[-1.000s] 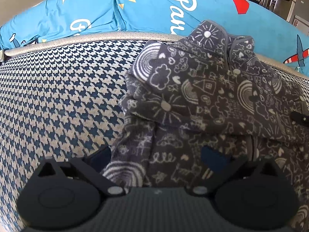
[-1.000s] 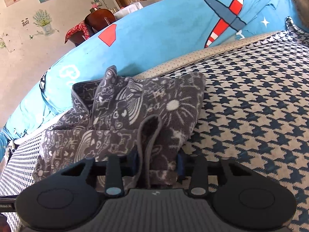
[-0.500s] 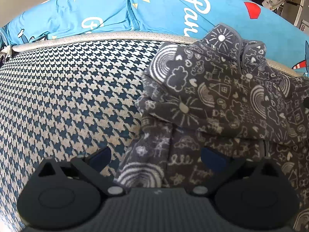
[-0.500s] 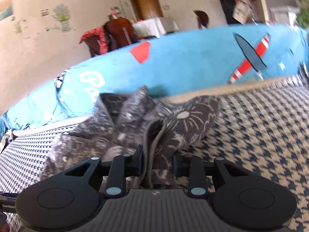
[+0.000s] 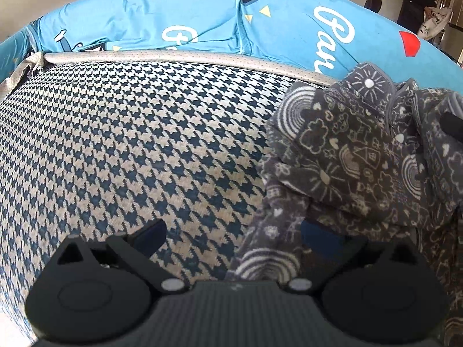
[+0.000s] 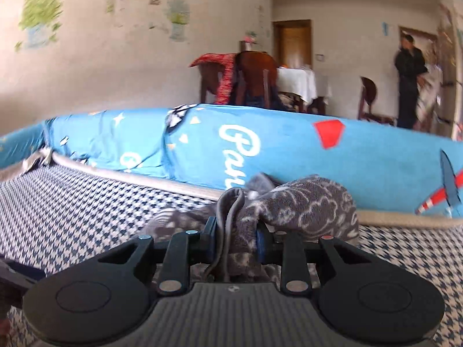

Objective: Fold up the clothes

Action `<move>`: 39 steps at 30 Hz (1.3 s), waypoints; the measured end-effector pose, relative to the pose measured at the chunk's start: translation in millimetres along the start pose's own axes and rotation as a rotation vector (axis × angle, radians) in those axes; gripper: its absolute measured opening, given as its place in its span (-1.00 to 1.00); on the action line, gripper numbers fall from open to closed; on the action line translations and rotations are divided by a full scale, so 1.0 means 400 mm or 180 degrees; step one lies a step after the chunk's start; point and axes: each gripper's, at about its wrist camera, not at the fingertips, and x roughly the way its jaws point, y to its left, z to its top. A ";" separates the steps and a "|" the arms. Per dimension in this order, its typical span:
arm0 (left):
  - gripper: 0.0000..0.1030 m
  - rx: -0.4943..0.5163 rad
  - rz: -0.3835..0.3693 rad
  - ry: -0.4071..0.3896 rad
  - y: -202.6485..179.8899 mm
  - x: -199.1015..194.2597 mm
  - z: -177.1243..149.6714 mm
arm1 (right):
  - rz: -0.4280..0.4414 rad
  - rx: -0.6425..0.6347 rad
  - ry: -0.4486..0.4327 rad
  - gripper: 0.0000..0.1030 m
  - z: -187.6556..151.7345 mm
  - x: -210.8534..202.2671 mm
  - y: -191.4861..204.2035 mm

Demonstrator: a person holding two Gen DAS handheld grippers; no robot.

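Grey patterned fleece garment (image 5: pixel 356 156): bunched on the houndstooth cushion (image 5: pixel 130 144), near the blue printed bolster (image 5: pixel 202 23). Right gripper (image 6: pixel 235 240): jaws clamped on a gathered fold and piped hem of the garment (image 6: pixel 289 205). Left gripper (image 5: pixel 231 234): jaws spread wide, right finger over the garment's lower edge, left finger over bare cushion; nothing between them is gripped.

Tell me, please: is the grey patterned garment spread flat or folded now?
Partly folded: the grey garment lies in overlapping layers on the houndstooth cushion, and the right gripper is shut on its bunched edge.
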 end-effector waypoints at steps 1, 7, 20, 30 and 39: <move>1.00 -0.0039 0.0006 -0.0001 0.014 -0.001 0.001 | 0.0043 -0.0070 0.0010 -0.49 -0.003 0.008 0.024; 1.00 -0.0194 0.0068 0.0000 0.084 -0.006 0.005 | 0.0345 -0.0443 0.0197 -0.50 -0.056 0.095 0.147; 1.00 -0.0328 0.0059 0.0020 0.124 -0.001 0.010 | 0.0399 -0.0411 0.0401 -0.44 -0.059 0.099 0.170; 1.00 -0.0348 0.0026 0.0003 0.122 -0.007 0.013 | 0.0333 -0.0610 0.0582 -0.12 -0.074 0.086 0.183; 1.00 -0.0382 -0.0007 0.0023 0.124 -0.008 0.011 | -0.0046 -0.1192 0.0461 -0.09 -0.097 0.059 0.234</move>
